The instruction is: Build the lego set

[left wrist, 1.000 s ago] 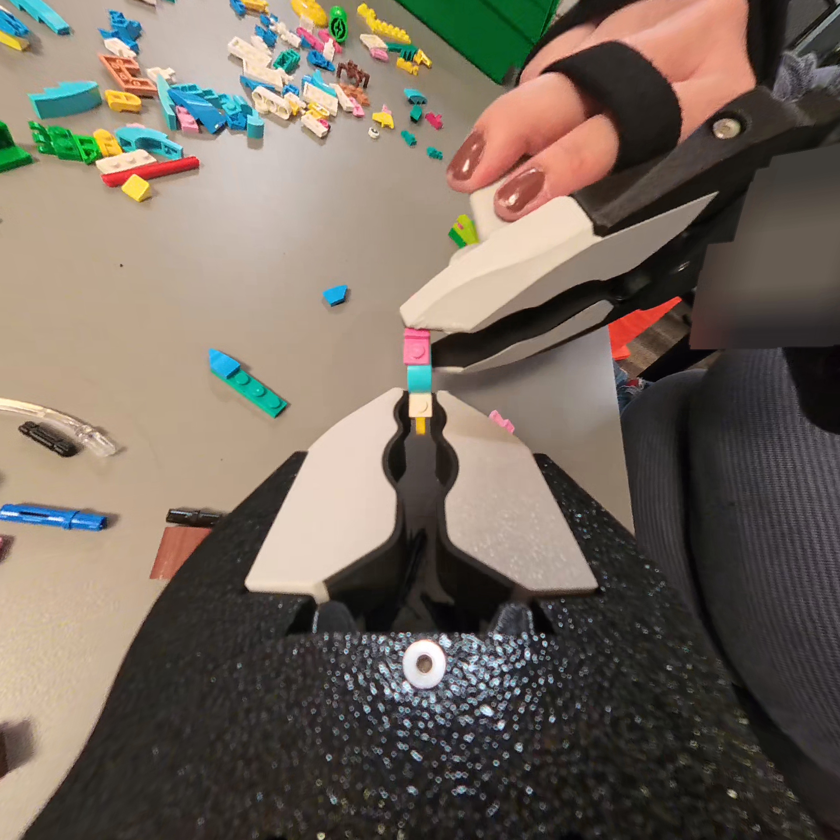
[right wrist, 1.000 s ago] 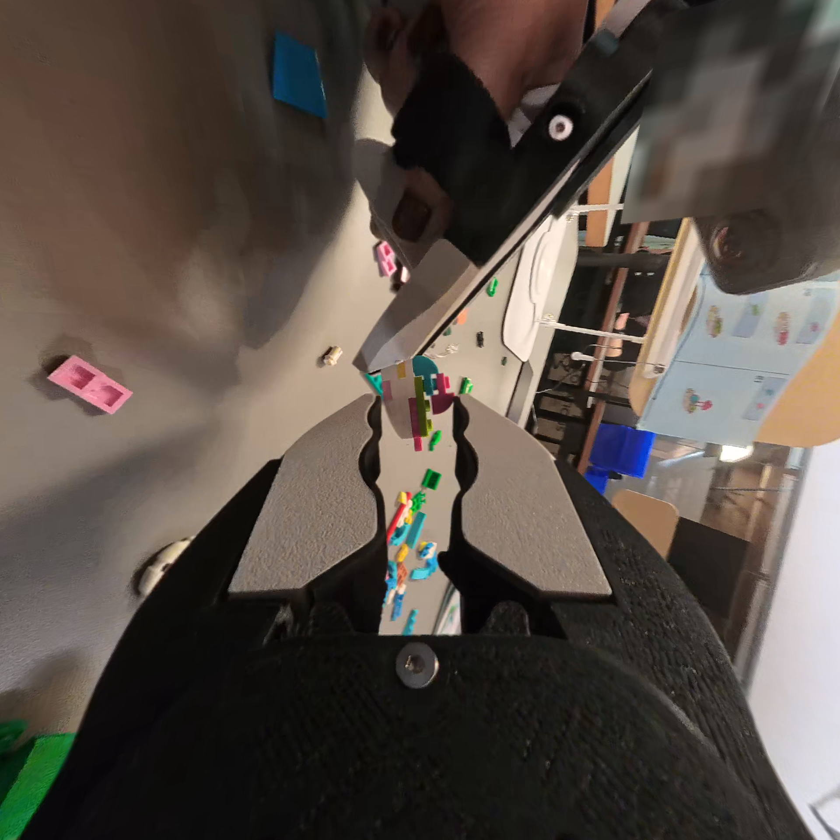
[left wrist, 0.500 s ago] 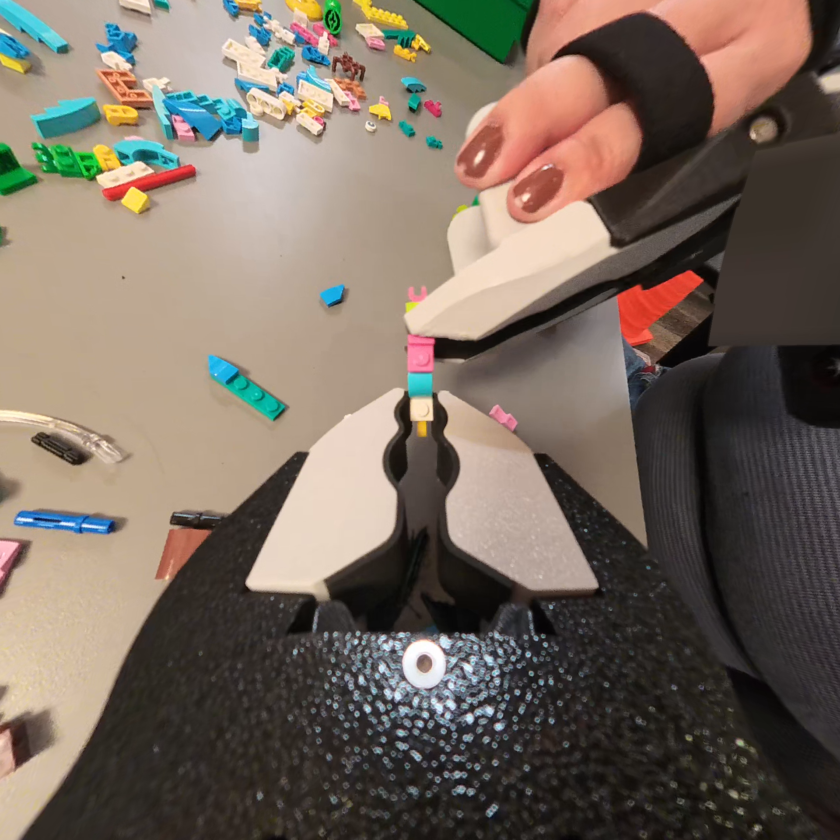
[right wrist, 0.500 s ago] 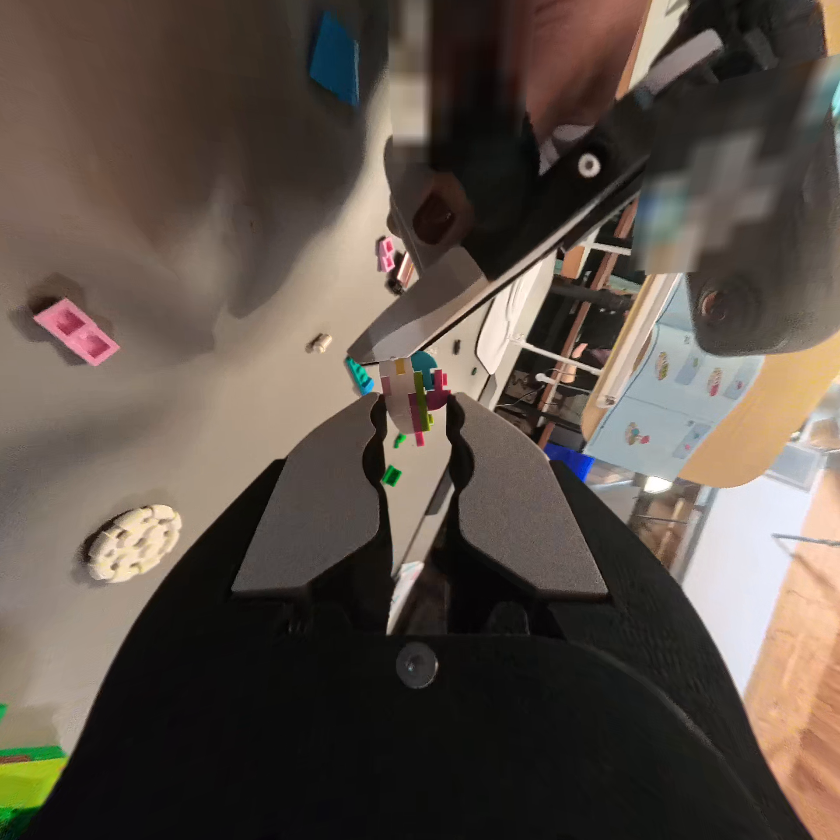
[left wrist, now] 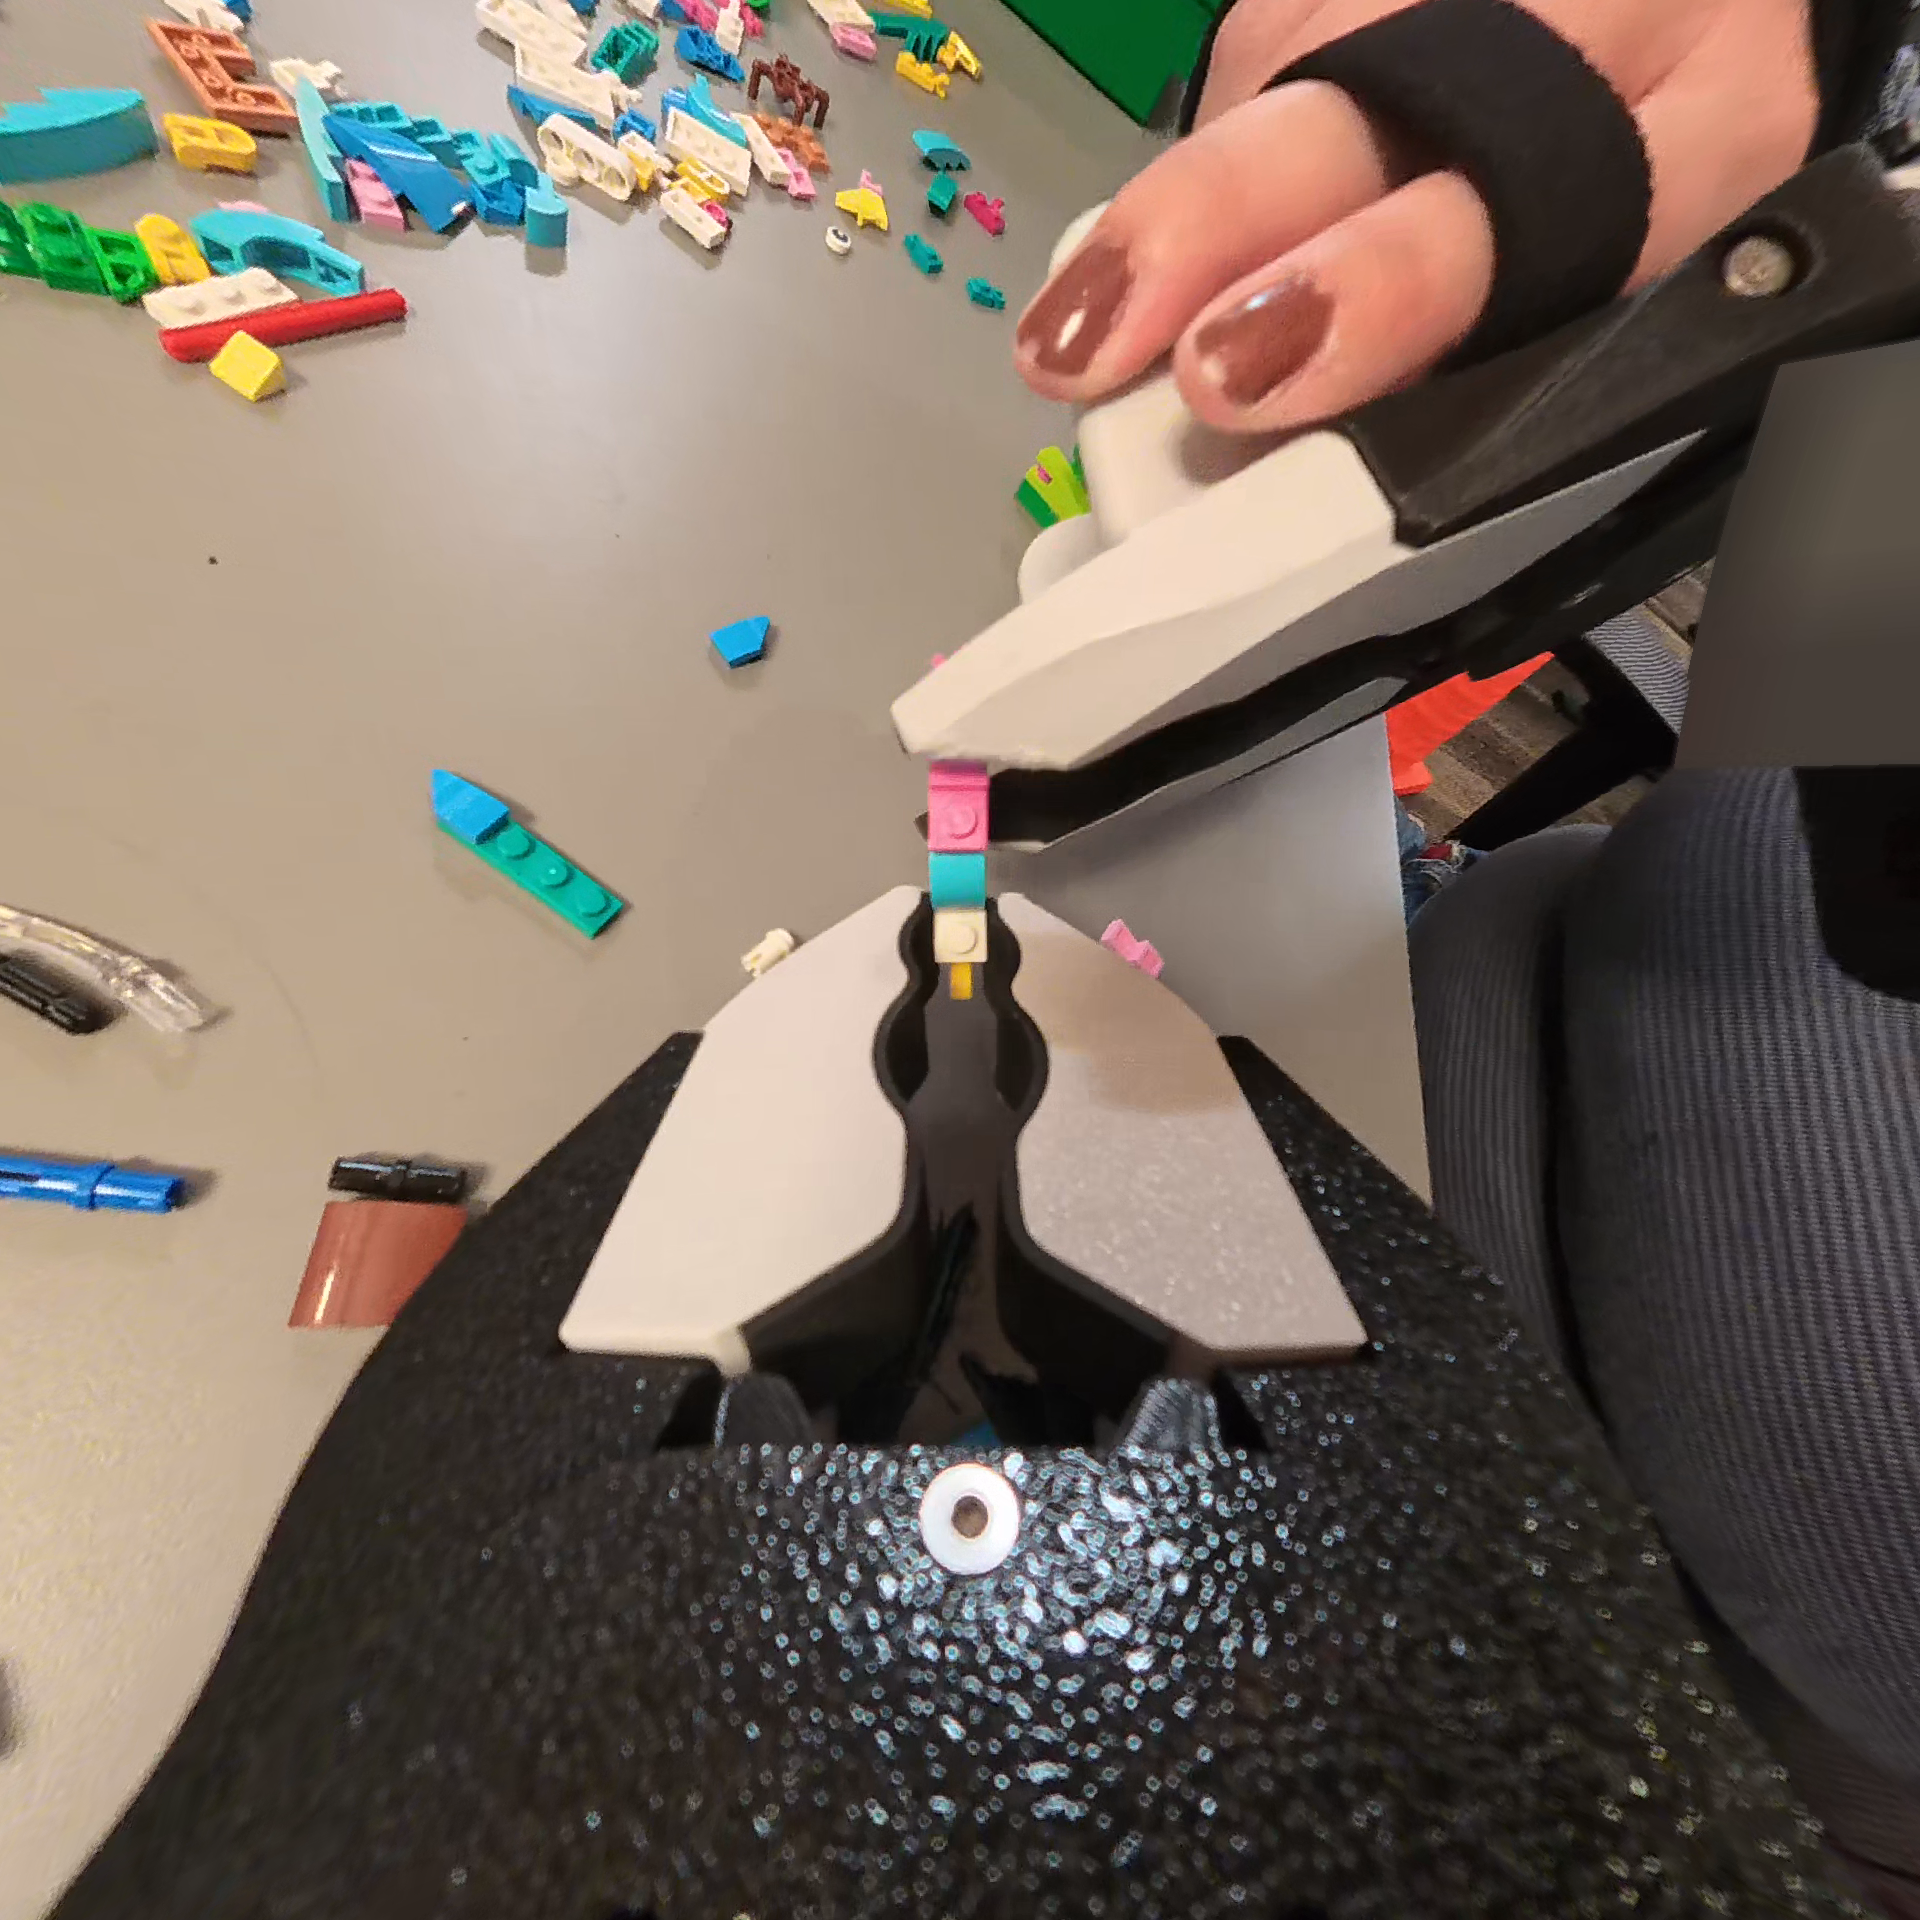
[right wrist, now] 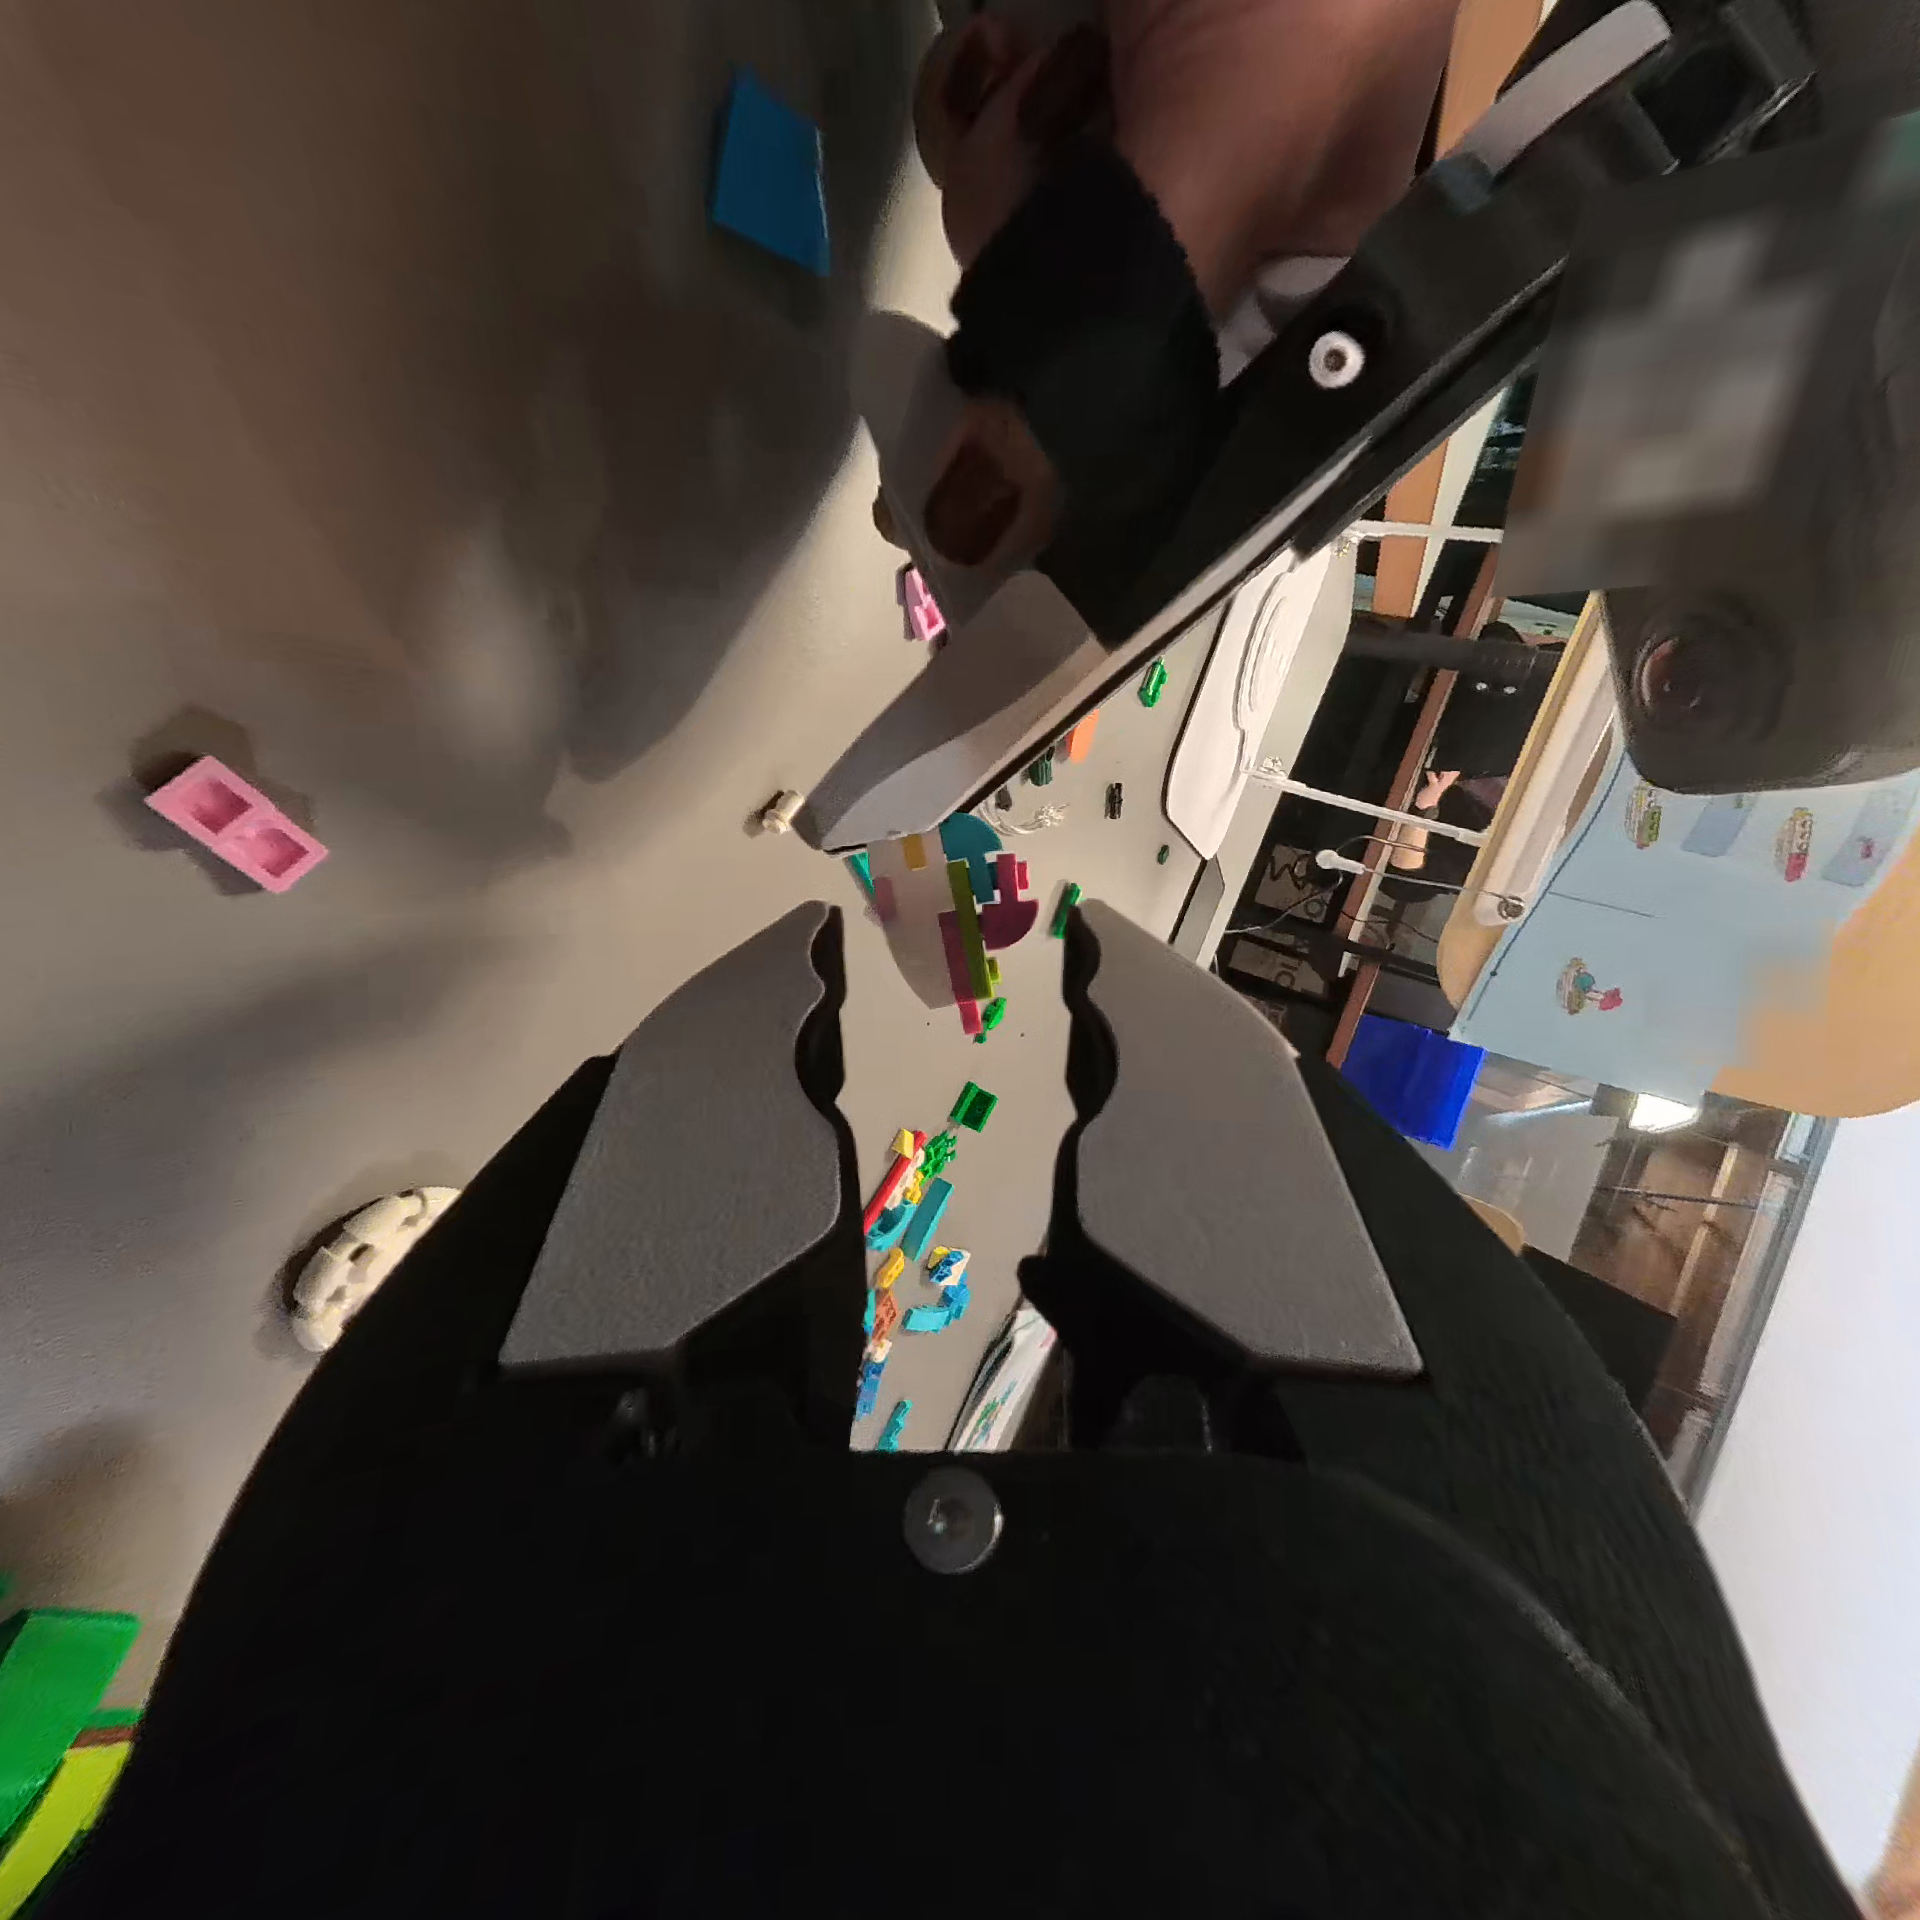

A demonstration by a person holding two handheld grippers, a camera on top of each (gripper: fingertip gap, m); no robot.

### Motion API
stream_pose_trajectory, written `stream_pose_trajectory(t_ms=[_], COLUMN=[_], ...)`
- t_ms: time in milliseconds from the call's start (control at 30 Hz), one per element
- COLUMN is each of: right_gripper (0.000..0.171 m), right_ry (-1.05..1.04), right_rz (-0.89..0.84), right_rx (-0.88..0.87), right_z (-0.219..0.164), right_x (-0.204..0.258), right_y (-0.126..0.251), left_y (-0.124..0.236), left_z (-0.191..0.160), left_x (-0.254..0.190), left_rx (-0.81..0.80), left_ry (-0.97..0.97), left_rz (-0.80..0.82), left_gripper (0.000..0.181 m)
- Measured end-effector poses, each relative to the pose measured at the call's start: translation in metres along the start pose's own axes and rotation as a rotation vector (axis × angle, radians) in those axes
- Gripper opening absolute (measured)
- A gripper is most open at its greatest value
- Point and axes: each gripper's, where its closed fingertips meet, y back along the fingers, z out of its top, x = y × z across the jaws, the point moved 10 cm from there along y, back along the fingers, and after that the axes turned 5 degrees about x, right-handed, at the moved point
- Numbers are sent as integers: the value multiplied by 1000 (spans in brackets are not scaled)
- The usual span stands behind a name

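Note:
My left gripper [left wrist: 958, 914] is shut on a small lego assembly [left wrist: 958, 878], a stack of pink, teal, white and yellow pieces held above the grey table [left wrist: 520, 540]. My right gripper [left wrist: 920, 779] reaches in from the right, its jaws on either side of the pink top piece [left wrist: 956, 812]. In the right wrist view the right gripper [right wrist: 951, 914] is open, its jaws apart on either side of the assembly [right wrist: 961, 925], which shows a white plate with pink, lime and magenta pieces. The left gripper's finger [right wrist: 966, 707] comes down onto it from above.
Loose bricks lie in a pile [left wrist: 520, 156] at the back. A teal plate [left wrist: 530, 857], a blue piece [left wrist: 740, 641], a brown piece [left wrist: 364, 1262] and a blue rod [left wrist: 94, 1184] lie nearer. A pink brick [right wrist: 237, 823] and a white round piece [right wrist: 353, 1262] lie left. A person's leg [left wrist: 1662, 1195] is right. My left and right fingertips are right by each other. The teal plate [left wrist: 530, 857] is about equally far from each gripper, around 7 centimeters.
The right gripper's jaws, closed on the assembly half a second ago, have opened wide. The left gripper still holds the assembly in about the same place.

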Motion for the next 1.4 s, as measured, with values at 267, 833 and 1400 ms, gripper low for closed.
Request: stream_pose_trajectory(t_ms=[267,833,1400], right_gripper=[28,28,28], right_ry=[92,-130,-291], right_rz=[-5,33,-19], right_rx=[-9,-61,-65], right_z=[3,-7,-17], right_x=[0,-23,-27], right_y=[-7,-7,-3], left_y=[1,15,17], left_z=[0,7,8], left_x=[-3,-4,1], left_rx=[30,-148,-335], left_ry=[-47,-107,-66], left_rz=[16,69,-25], left_gripper=[8,16,9])
